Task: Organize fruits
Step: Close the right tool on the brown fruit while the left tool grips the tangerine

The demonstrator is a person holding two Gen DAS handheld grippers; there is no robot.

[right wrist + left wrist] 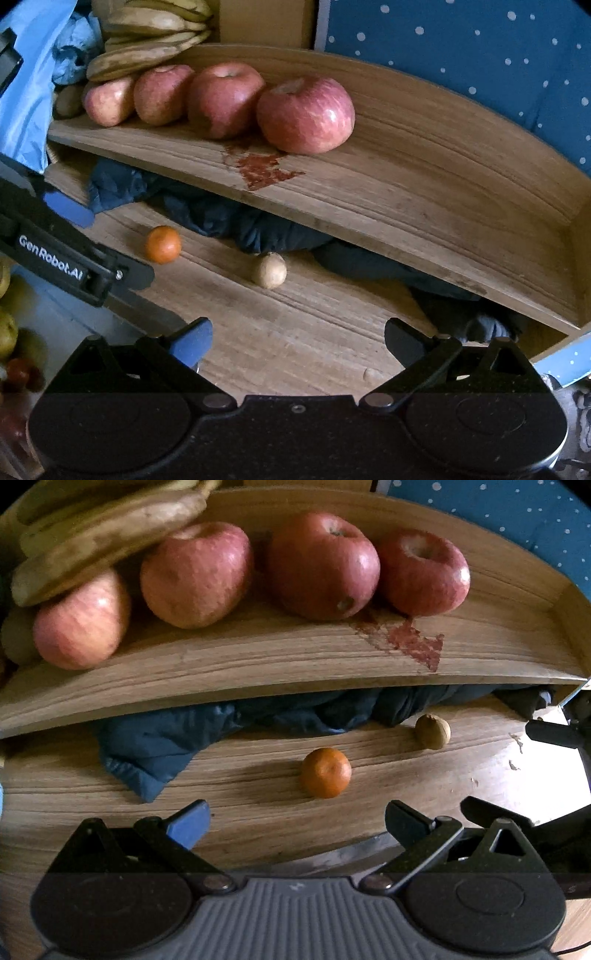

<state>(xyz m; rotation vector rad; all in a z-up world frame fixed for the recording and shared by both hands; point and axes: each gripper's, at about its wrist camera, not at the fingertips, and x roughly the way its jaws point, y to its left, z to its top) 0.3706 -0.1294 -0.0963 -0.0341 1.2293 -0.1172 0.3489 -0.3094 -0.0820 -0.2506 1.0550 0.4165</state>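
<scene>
Wooden tray [258,664] edge overhangs tangerine [325,772]; left gripper [295,823] gapes.

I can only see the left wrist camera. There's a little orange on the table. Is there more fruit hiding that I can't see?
Observer: Yes. In the right wrist view, yellow-green fruit and something dark red sit at the far left edge, too blurred to name.
Child: Where is my gripper?
Observer: The left gripper shows at the left, near the orange, not touching it.
Child: And the other gripper?
Observer: The right gripper is open and holds nothing; the brown fruit lies ahead of it.
</scene>
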